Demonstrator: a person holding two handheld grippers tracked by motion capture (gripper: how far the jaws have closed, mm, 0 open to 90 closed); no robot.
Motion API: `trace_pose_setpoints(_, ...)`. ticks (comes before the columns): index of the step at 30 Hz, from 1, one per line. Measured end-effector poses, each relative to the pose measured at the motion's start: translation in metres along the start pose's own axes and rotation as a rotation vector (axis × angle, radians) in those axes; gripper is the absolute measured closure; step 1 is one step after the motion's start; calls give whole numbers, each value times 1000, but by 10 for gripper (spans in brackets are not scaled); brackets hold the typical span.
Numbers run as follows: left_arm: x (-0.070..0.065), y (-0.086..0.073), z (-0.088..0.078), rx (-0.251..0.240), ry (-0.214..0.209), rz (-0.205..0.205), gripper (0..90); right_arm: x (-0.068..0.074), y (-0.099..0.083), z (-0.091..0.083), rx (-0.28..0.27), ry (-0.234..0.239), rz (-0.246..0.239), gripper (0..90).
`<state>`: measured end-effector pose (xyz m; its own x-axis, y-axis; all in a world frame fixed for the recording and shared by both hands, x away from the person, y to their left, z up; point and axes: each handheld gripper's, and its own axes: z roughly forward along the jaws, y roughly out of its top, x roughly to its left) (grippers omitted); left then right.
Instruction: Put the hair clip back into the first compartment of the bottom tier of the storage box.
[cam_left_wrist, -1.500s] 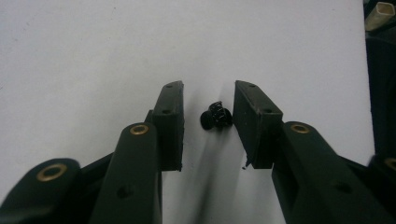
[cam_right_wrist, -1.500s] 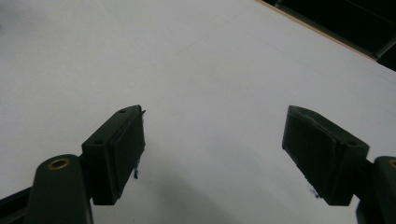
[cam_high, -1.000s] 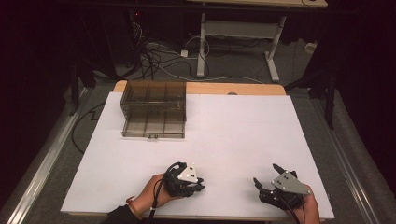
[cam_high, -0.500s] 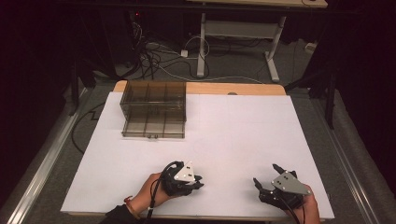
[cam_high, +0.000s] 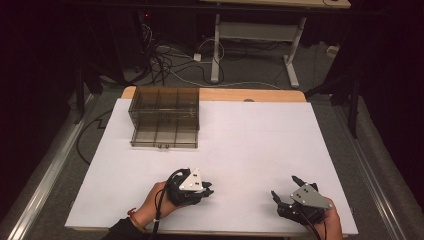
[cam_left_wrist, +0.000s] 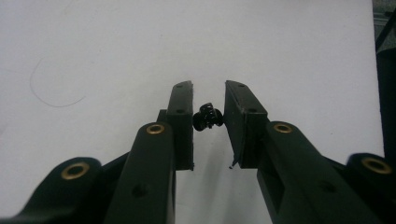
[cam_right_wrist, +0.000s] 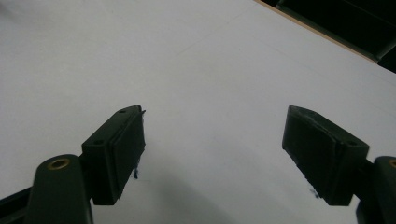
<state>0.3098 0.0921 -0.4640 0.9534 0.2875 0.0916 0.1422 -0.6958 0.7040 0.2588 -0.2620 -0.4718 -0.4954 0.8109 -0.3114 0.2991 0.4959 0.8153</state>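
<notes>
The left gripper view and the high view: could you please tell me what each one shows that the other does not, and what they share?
Left gripper view: a small black part pinched between the left gripper's closed pads.

High view: the smoky clear compartment box at the table's far left, the right gripper with jaws spread apart, both hands, and the cables on the floor beyond.

Both: the white table top and the left gripper itself.

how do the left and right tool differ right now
The left tool is shut on a small black part; the right tool stands wide open with nothing between its jaws. In the high view the left tool points right, the right tool up and left. Both are black and hover low over the white table.
</notes>
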Motion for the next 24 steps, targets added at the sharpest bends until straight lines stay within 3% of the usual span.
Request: trace_pose_setpoints(24, 16, -7, -26, -35, 98, -21, 708, 0, 0, 0, 0, 0, 2, 214)
